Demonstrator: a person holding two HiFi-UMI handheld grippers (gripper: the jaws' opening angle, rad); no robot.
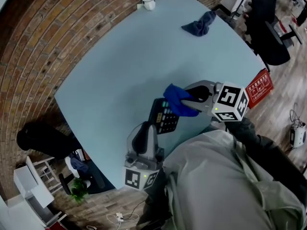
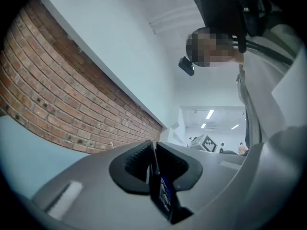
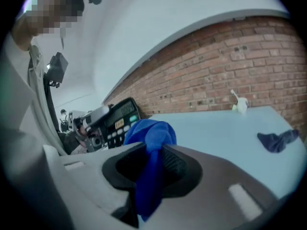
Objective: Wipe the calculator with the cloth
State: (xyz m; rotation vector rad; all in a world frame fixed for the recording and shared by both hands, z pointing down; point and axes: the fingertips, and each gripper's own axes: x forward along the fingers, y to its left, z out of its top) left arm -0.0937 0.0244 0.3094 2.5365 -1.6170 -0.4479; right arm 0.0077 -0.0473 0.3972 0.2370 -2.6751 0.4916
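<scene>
Two holds hang over the pale bench. The calculator, stiff, light and probably slick, is pinched by its thin edge in the left gripper. The soft, limp cloth is bunched in the clenched right gripper, just beside the keys.

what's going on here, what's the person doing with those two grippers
A person holds a calculator above the table, the left gripper shut on its edge. The right gripper is shut on a blue cloth, bunched up against the calculator. A darker cloth and a cup sit farther off on the table.
</scene>
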